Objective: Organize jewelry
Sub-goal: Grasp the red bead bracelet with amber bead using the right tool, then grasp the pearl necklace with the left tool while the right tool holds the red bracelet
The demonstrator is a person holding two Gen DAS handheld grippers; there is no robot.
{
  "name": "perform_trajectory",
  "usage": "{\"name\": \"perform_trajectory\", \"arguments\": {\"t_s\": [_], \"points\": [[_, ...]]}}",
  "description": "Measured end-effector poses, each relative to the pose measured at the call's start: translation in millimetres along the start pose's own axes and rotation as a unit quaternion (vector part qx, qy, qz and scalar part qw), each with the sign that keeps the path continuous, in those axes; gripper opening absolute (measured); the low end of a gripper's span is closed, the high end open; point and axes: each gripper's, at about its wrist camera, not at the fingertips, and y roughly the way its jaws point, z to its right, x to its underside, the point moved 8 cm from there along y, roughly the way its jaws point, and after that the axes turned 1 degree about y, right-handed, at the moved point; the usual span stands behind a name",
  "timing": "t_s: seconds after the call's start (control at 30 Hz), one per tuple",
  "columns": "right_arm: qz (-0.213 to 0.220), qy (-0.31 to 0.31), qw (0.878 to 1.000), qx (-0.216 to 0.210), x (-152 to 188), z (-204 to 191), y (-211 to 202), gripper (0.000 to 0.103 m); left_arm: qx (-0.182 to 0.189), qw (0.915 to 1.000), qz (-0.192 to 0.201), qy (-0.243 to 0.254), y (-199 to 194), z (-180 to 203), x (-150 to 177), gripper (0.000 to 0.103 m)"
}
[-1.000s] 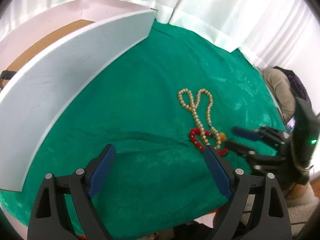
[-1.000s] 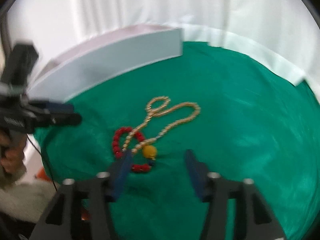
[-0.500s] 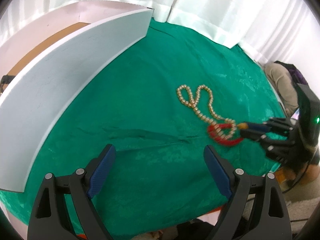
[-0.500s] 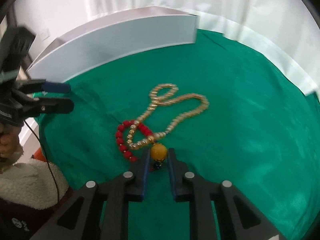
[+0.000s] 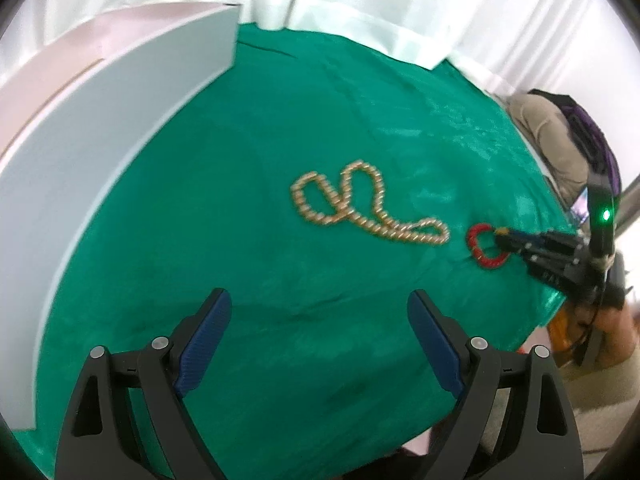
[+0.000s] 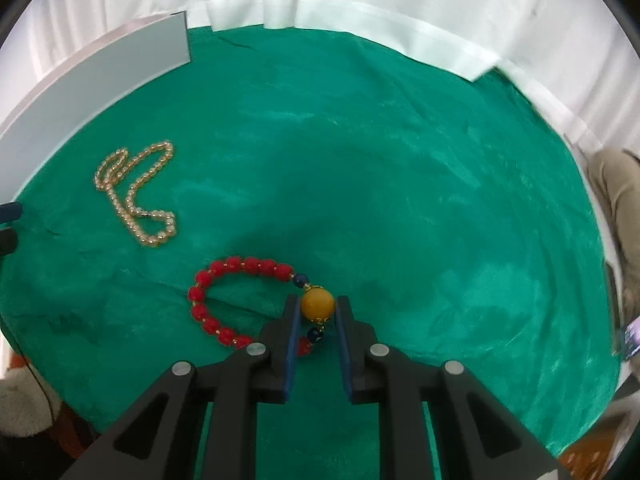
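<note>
A red bead bracelet (image 6: pixel 224 284) with a large yellow bead (image 6: pixel 317 303) lies on the green cloth (image 6: pixel 400 184). My right gripper (image 6: pixel 317 308) is shut on that yellow bead, its blue pads pressing both sides. The left wrist view shows the same bracelet (image 5: pixel 482 246) held at the tip of the right gripper (image 5: pixel 505 239) near the cloth's right edge. A pearl necklace (image 5: pixel 360 210) lies looped by itself on the cloth, apart from the bracelet; in the right wrist view the necklace (image 6: pixel 138 194) is at the left. My left gripper (image 5: pixel 320 320) stands open above bare cloth, short of the necklace.
A white box wall (image 5: pixel 100 128) curves along the cloth's left side, with a pink inner panel (image 5: pixel 132 28) behind it. White curtains (image 6: pixel 360 0) hang at the back. A person's beige trousers (image 5: pixel 552 136) show past the cloth's right edge.
The right gripper closed on the bracelet's yellow bead and dragged the bracelet rightward, off the pearl necklace it overlapped. The necklace was pulled longer. The left gripper shifted over the cloth, staying open.
</note>
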Motion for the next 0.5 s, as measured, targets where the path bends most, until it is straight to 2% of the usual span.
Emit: {"name": "perform_trajectory", "arguments": {"t_s": [0.03,0.07,0.1,0.2,0.3,0.4,0.47,0.5], "points": [[0.001,0.010,1.000,-0.006,1,1,1,0.032,0.006,1.0000,-0.003,-0.001,3,4,-5,0.090],[0.001,0.018,1.000,-0.013,1,2,2,0.051,0.013,0.9999,-0.005,-0.003,7,9,-11,0.091],[0.005,0.025,0.999,-0.019,6,6,-1,0.057,0.019,0.9998,-0.007,-0.003,11,15,-18,0.091],[0.014,0.042,0.999,-0.031,5,9,-3,0.059,0.027,0.9995,-0.013,0.006,25,32,-37,0.093],[0.024,0.059,0.997,-0.039,5,7,-3,0.059,0.006,0.9997,-0.020,0.013,49,40,-51,0.093],[0.031,0.071,0.996,-0.048,7,8,-8,0.059,-0.045,0.9975,-0.045,0.032,80,37,-53,0.093],[0.034,0.075,0.995,-0.050,11,5,-13,0.059,-0.112,0.9903,-0.035,0.074,89,35,-53,0.096],[0.035,0.076,0.995,-0.050,13,6,-15,0.059,-0.121,0.9883,-0.042,0.083,93,33,-50,0.095]]}}
